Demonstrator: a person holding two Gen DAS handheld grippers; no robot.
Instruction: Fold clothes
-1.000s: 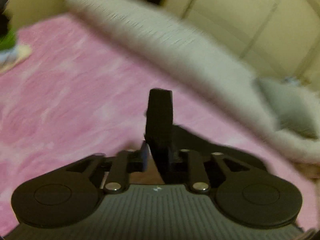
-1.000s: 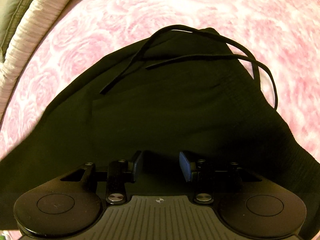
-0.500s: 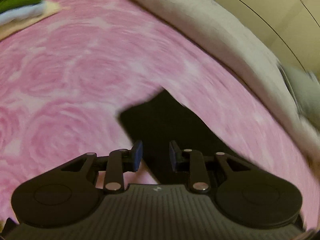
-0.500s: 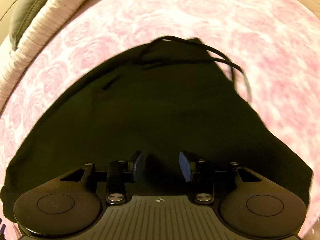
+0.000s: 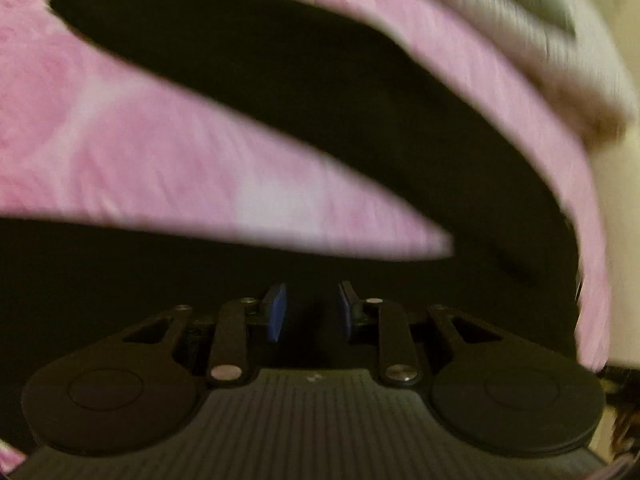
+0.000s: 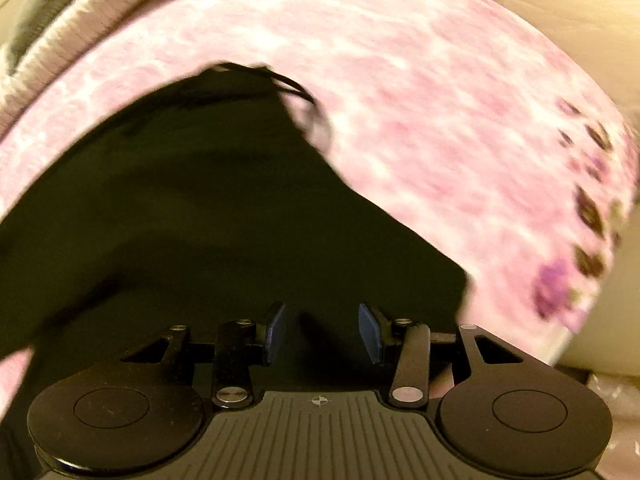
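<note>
- Left wrist view is pretty blurry. Far left is mostly the pink rose-print bedspread (image 5: 160, 160), with the black pants (image 5: 320, 92) lying right on top of it.
- One pant leg runs as a long dark strip from the upper left down toward the right, and more of the black fabric fills the bottom of the view under the tool, so a pink wedge shows between the two dark parts.
- The left gripper (image 5: 310, 312) hangs over that lower stretch of fabric. Its fingers (image 5: 277, 312) have just been closing in a bit but there's a clear gap between the blue pads, and I can't tell if any cloth is actually caught in there since it's all black on black.
- Off to the right edge there's a pale ribbed blanket (image 5: 560, 60) bunched along the bed.
- Right wrist view: the same pale blanket (image 6: 80, 12) sits top left, then the pants (image 6: 200, 208) spread wide over the left and middle, flat on the bedspread (image 6: 440, 120).
- A thin drawstring (image 6: 292, 82) loops out at the top edge of the pants.
- The right gripper (image 6: 322, 332) is over the near edge of the fabric, fingers (image 6: 370, 332) apart, not squeezing anything as far as I can see.
</note>
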